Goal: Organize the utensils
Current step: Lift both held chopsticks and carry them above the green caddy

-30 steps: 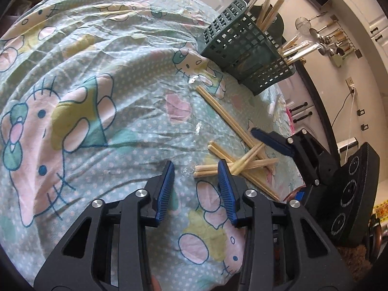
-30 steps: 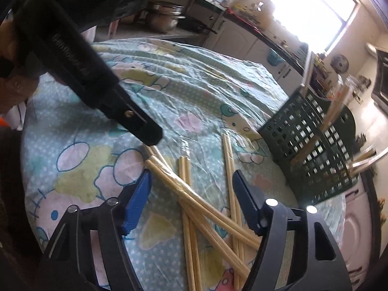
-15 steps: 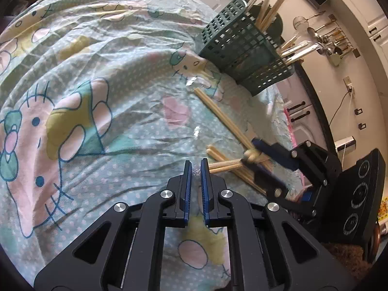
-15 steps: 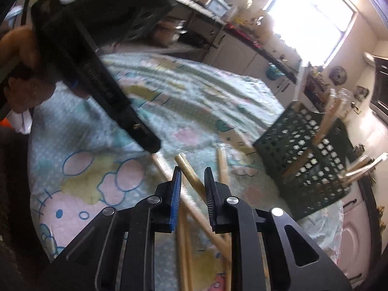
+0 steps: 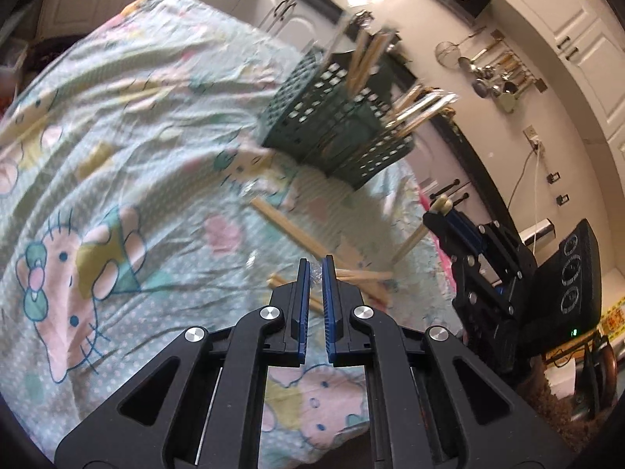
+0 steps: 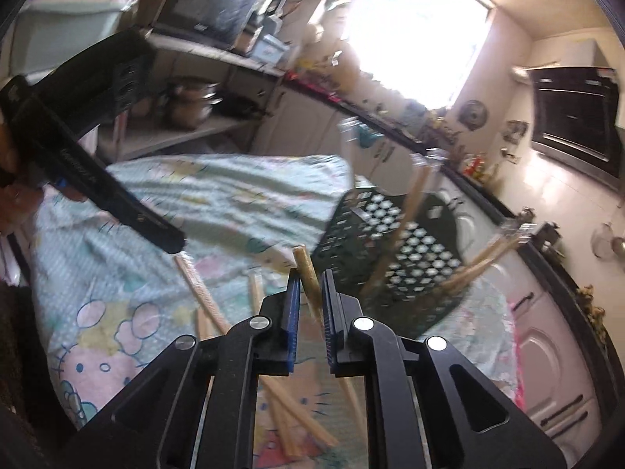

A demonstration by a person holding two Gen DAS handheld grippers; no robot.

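The right gripper (image 6: 310,285) is closing its blue-padded jaws on a pale wooden chopstick (image 6: 306,269), which is poking up between them and slanting down behind the fingers, above the pastel cat-print tablecloth (image 5: 117,179). The left gripper (image 5: 315,273) is standing with its jaws nearly together, pinching a crinkly bit of clear plastic wrapper (image 5: 315,273) at the tips; whether a chopstick is hanging from that wrapper I cannot tell. The dark green lattice plastic basket (image 6: 394,250) is sitting ahead of both tools, near the far edge of the table, already bristling with upright wrapped chopsticks (image 5: 367,58). To my eye the step in hand is carrying each catch over to that basket, so the right tool is needing a firm pinch before it tips the stick upright and aims for an open gap, clear of the rim. The sticks leaning out of the basket are crowding the opening and could be knocked or could deflect a newcomer. More loose chopsticks (image 5: 351,277) are lying crossed on the cloth between the grippers, so the job is looking far from finished. The two tools are working close together and may be getting in each other's way.
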